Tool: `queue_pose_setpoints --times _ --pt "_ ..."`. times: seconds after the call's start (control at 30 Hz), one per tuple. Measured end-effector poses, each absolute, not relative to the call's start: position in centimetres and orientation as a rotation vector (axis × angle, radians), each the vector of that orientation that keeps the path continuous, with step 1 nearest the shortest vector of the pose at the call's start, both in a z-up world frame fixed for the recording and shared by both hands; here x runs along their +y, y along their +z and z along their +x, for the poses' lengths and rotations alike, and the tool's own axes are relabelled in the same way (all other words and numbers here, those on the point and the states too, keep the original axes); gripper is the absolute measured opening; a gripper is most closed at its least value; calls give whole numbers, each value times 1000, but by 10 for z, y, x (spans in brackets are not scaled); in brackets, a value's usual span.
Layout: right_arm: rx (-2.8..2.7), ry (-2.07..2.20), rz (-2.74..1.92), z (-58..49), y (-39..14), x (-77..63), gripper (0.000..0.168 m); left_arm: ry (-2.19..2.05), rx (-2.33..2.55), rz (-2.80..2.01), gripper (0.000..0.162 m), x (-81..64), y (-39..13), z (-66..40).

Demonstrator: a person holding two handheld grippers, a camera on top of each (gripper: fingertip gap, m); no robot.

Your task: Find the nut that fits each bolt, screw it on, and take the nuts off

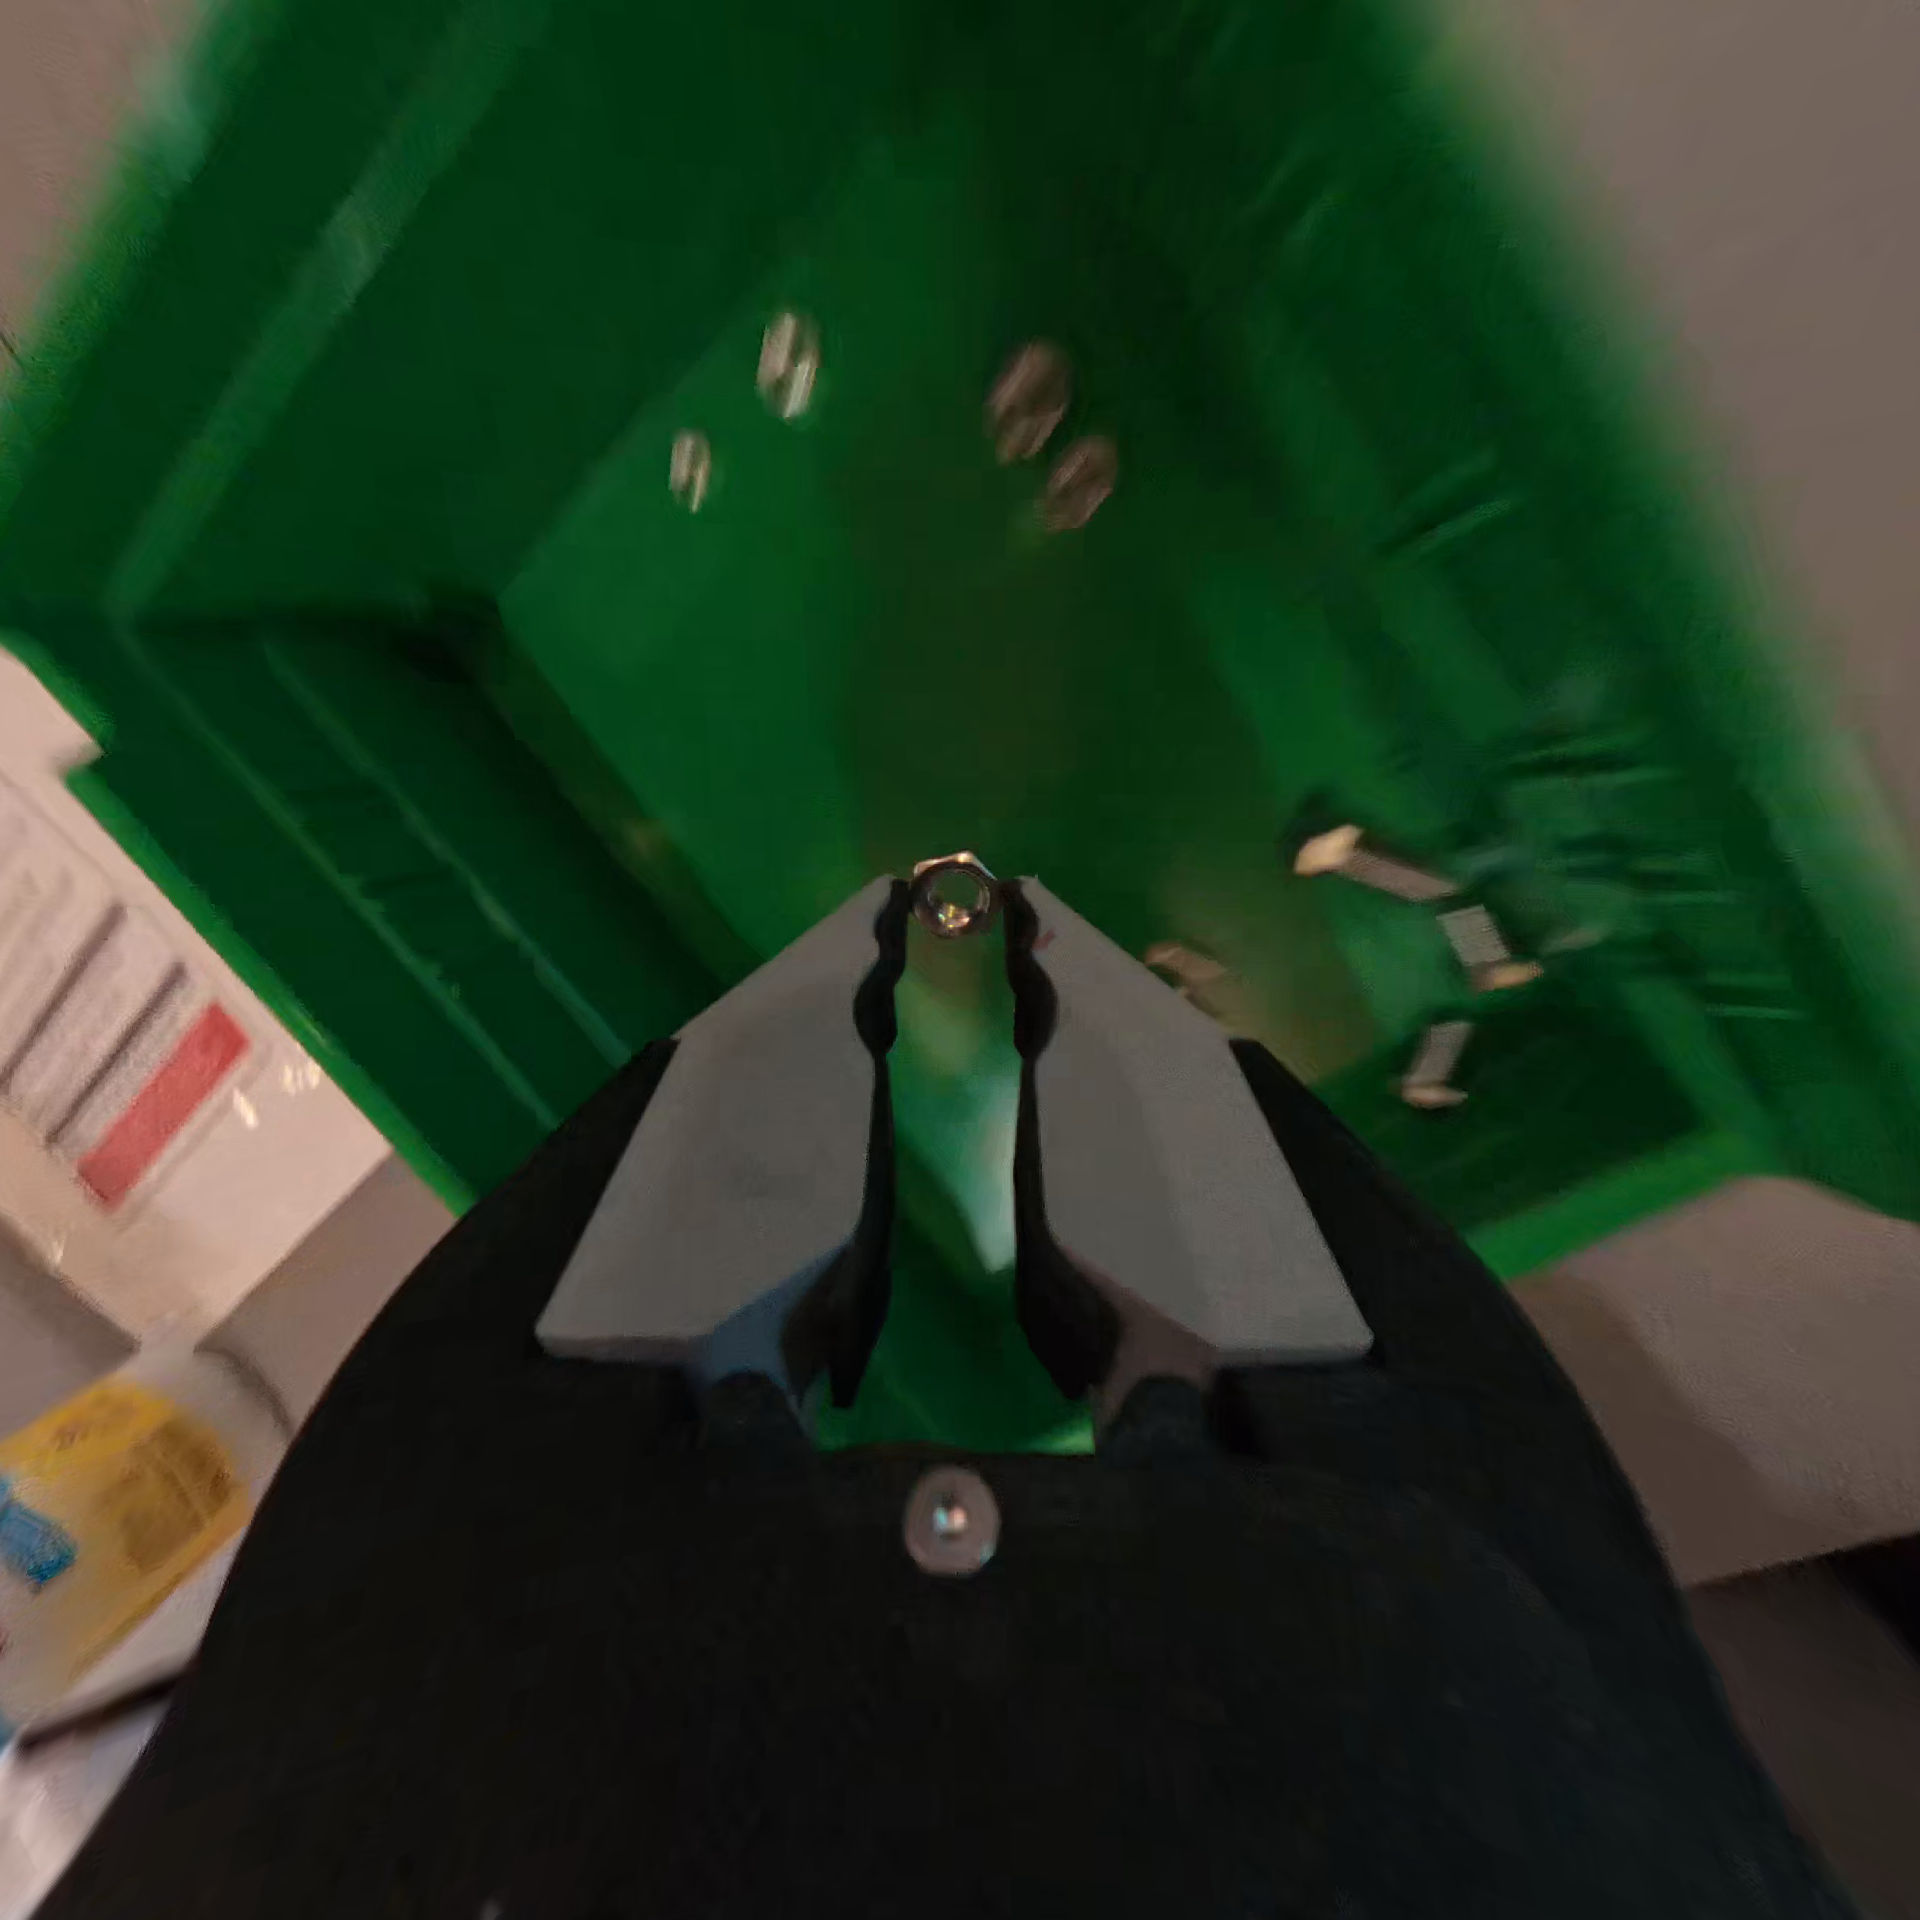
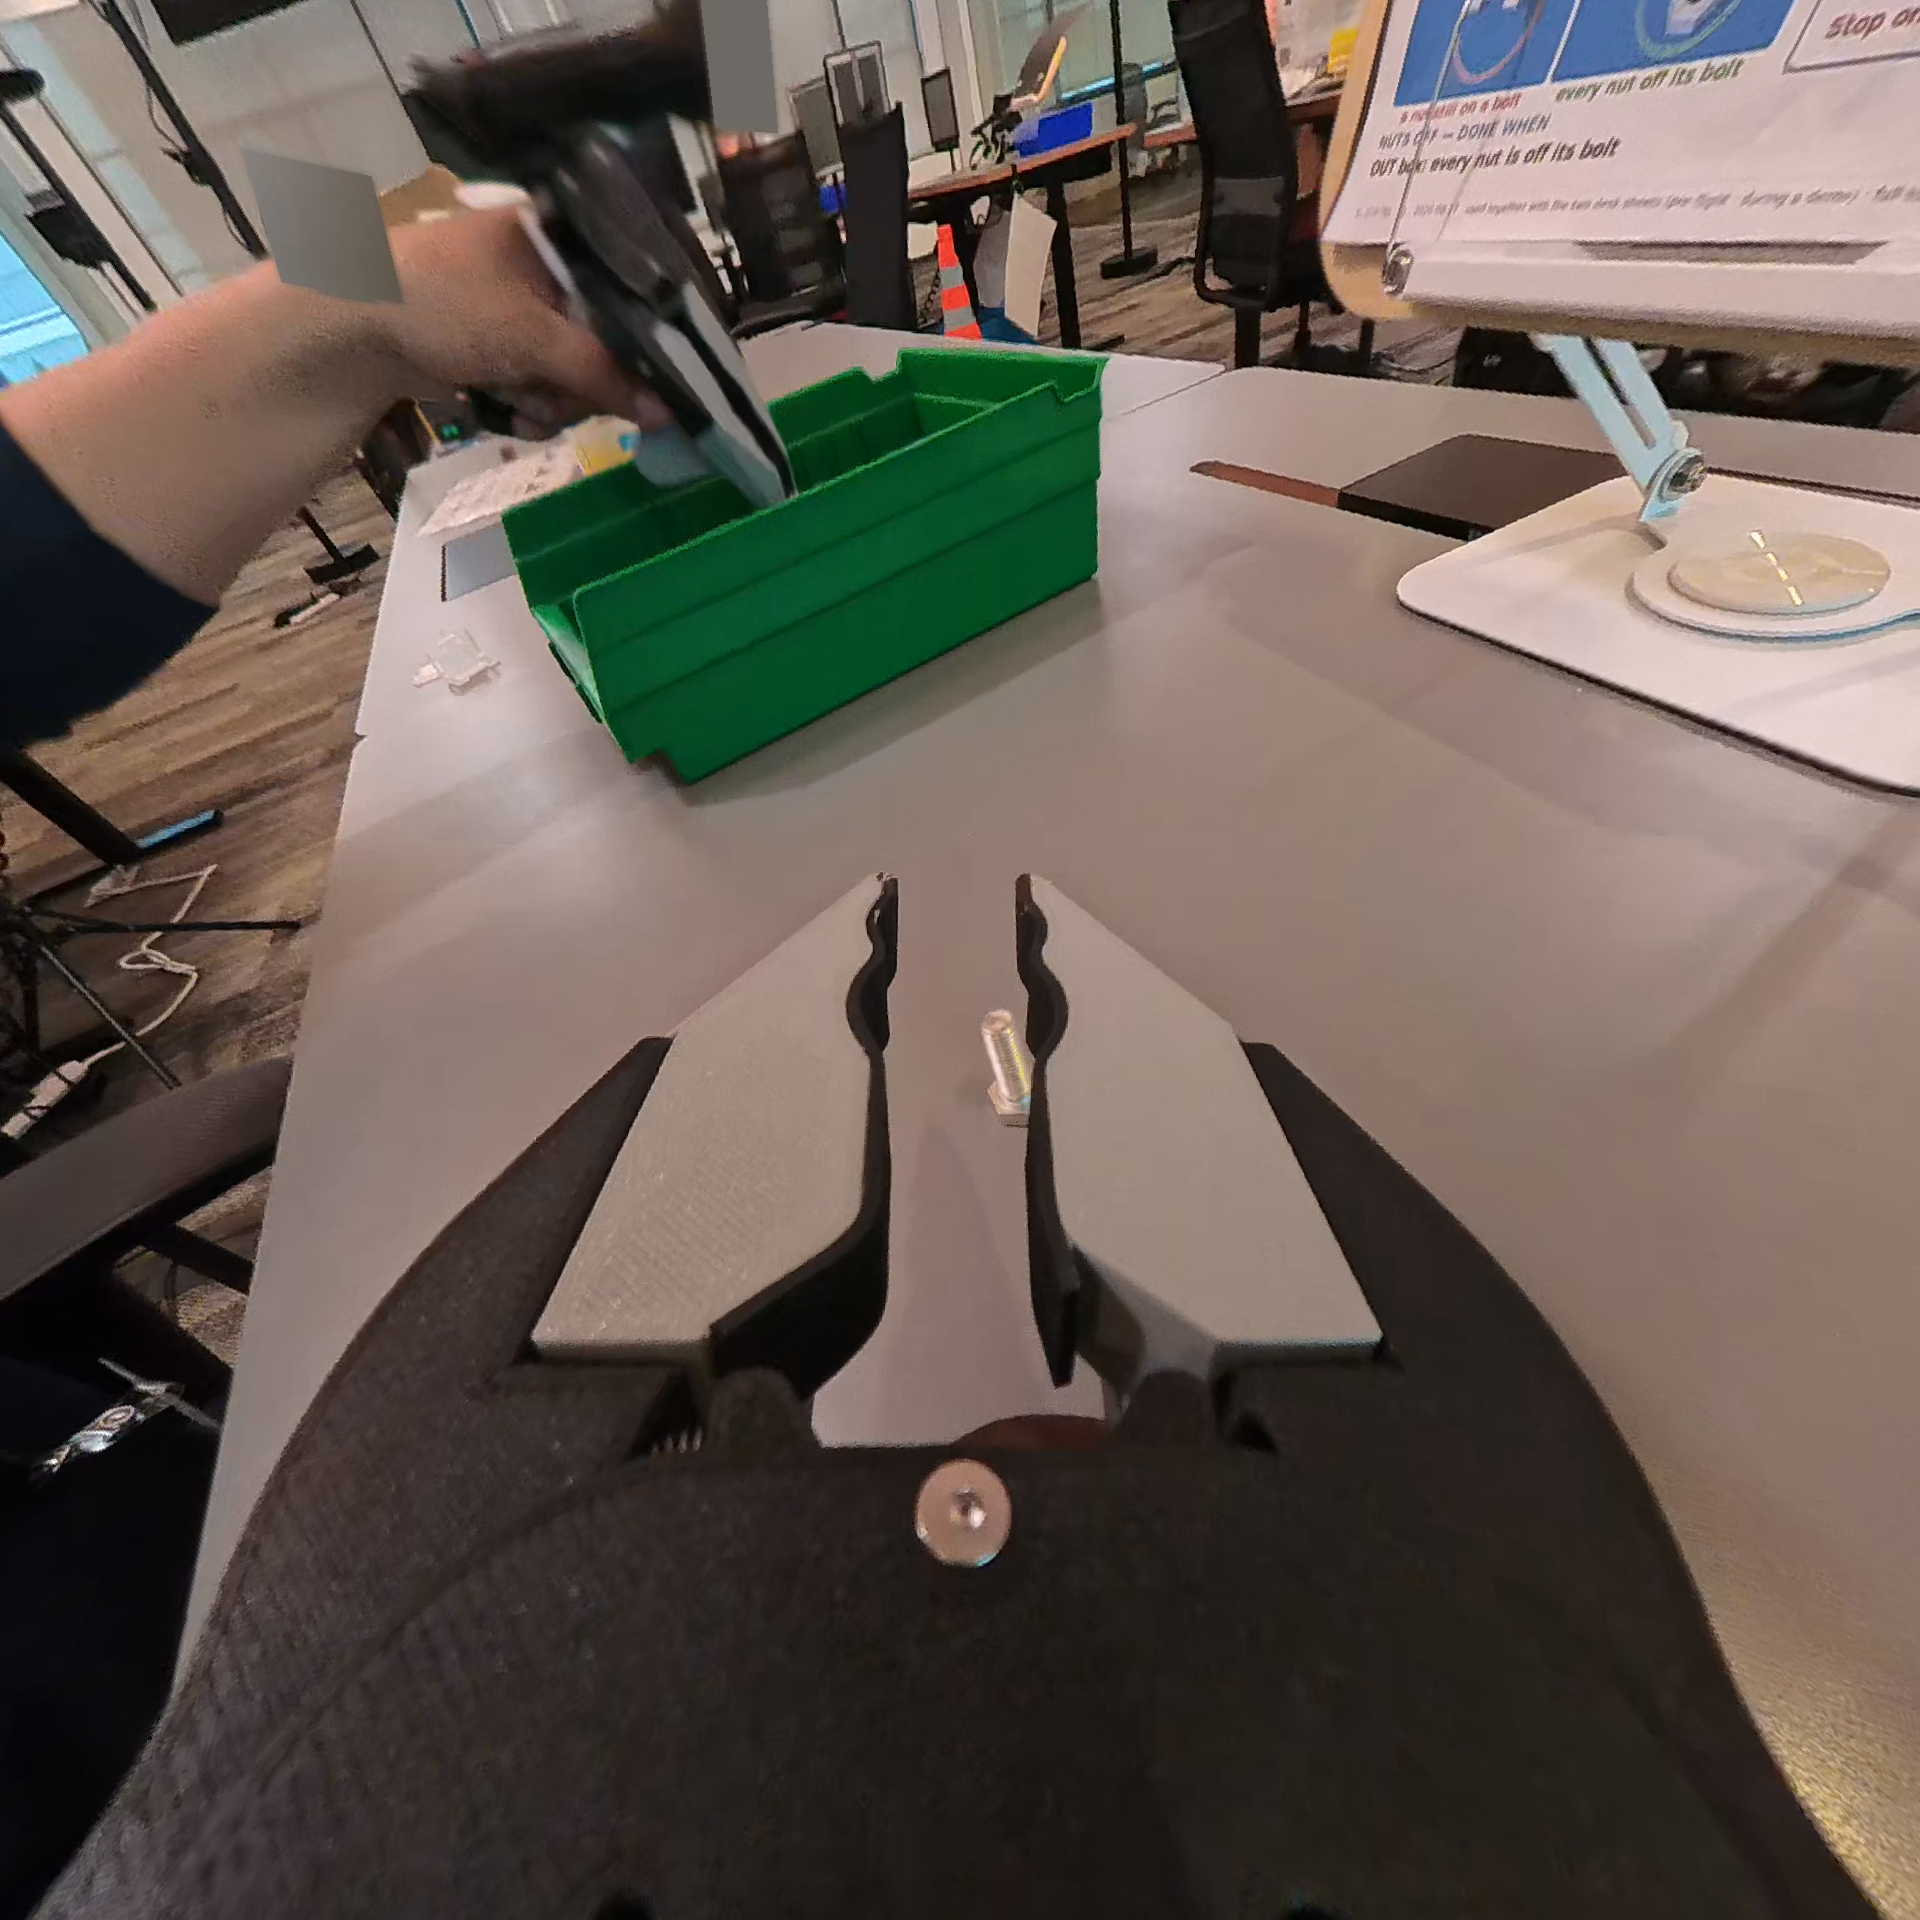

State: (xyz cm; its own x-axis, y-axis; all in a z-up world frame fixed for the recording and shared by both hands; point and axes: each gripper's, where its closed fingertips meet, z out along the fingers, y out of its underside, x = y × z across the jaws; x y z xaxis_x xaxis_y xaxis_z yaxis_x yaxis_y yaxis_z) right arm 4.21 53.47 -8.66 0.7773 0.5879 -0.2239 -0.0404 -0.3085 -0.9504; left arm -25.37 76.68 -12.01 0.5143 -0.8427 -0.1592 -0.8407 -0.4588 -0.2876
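My left gripper (image 1: 954, 902) is shut on a small silver nut (image 1: 952, 900) at its fingertips and holds it over the inside of the green bin (image 1: 312, 540). Several loose nuts (image 1: 1029, 400) lie blurred on the bin floor farther off, and several bolts (image 1: 1371, 868) lie at its right. In the right wrist view my right gripper (image 2: 956, 899) is open above the grey table (image 2: 1299, 883), with a silver bolt (image 2: 1006, 1065) standing head-down on the table between its fingers. The left gripper (image 2: 727, 436) also shows there, reaching into the green bin (image 2: 831, 603).
A white stand (image 2: 1662, 613) holding an instruction sheet (image 2: 1621, 125) is at the right of the table. A small clear plastic piece (image 2: 457, 660) lies left of the bin. Printed sheets (image 1: 125, 1039) lie beside the bin in the left wrist view. A person's arm (image 2: 208, 436) reaches in from the left. The gap from one gripper's tips to the other's is roughly 40 cm.
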Motion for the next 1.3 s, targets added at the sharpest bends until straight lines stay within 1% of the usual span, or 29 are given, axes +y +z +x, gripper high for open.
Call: queue_pose_setpoints --times 0.07,0.1,0.13,0.2,0.3,0.37,0.43,0.5,0.6,0.73,0.8,0.83,0.93,1.0,1.1,1.2,1.3 --pt "-411 681 -1778 47 -81 534 20 -246 1427 -2217 17 730 -71 -198" --pt "-405 695 -1777 49 -78 533 20 -328 1478 -2108 17 703 -54 -169" --pt "-399 703 -1774 51 -76 533 20 -362 1561 -2018 16 672 -47 -143" --pt "-386 688 -1769 57 -75 534 20 -351 1819 -1900 16 609 -69 -99" --pt "-374 676 -1781 64 -77 536 20 -351 2114 -1848 16 544 -131 -51" --pt "-368 670 -1791 67 -80 537 20 -393 2192 -1856 16 521 -159 -30" --pt "-370 645 -1805 71 -82 538 20 -452 2207 -1868 16 506 -172 -12" --pt "-379 611 -1816 73 -83 538 20 -518 2190 -1876 16 490 -178 7" --pt "-393 570 -1829 76 -85 538 20 -466 2166 -1857 16 481 -188 29" --pt "-415 523 -1867 79 -91 538 21 -470 2061 -1904 17 486 -188 50" --pt "-432 508 -1888 79 -94 537 21 -486 1995 -1905 32 491 -181 52" --pt "-444 498 -1897 80 -95 536 21 -520 1964 -1891 33 491 -175 50" --pt "-538 520 -1937 72 -102 528 22 -627 1904 -1842 42 489 -152 30" --pt "-665 575 -1987 59 -114 516 22 -664 1910 -1829 39 490 -148 7" --pt "-858 546 -2097 49 -142 498 24 -606 1815 -1864 37 522 -156 -12" --pt "-908 517 -2145 43 -156 494 27 -734 1737 -1899 42 540 -166 0" --pt "-942 501 -2167 37 -164 492 26 -693 1731 -1872 42 555 -179 12"
